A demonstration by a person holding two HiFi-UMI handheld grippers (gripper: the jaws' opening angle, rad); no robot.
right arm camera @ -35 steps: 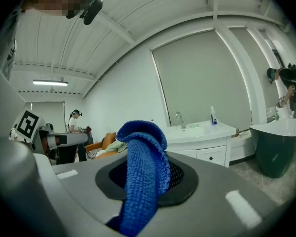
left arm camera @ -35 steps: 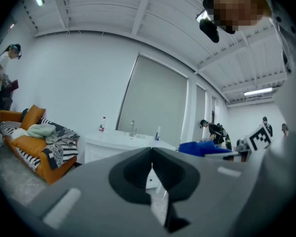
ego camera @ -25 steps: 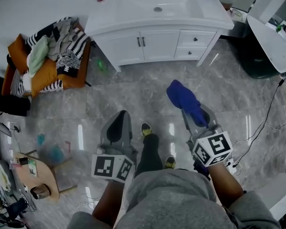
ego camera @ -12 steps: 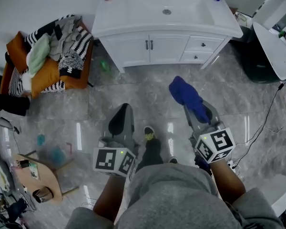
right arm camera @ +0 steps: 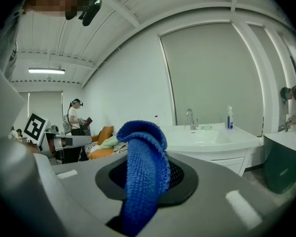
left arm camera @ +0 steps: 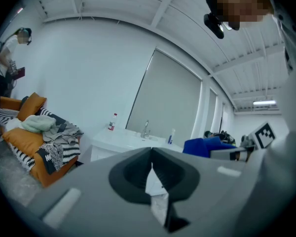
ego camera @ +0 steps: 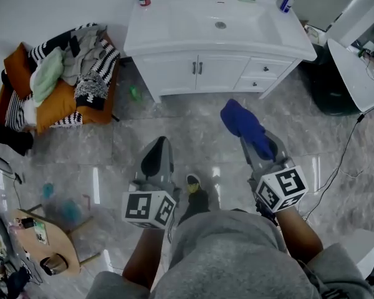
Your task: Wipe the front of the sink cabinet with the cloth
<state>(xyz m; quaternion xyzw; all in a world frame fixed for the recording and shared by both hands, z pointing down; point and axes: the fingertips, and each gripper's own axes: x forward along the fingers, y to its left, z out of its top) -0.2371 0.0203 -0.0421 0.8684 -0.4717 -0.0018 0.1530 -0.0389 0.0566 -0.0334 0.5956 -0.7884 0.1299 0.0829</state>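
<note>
While the right gripper (ego camera: 257,147) squeezes the soft, bumpy blue cloth (ego camera: 240,122), the left gripper (ego camera: 156,159) is closed on nothing. The smooth white sink cabinet (ego camera: 218,73) stands far ahead.

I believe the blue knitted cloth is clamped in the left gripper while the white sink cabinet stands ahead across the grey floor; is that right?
Not quite. The blue knitted cloth is clamped in the right gripper, not the left, as the right gripper view shows; the left gripper is shut on nothing. The white sink cabinet does stand ahead across the grey floor.
</note>
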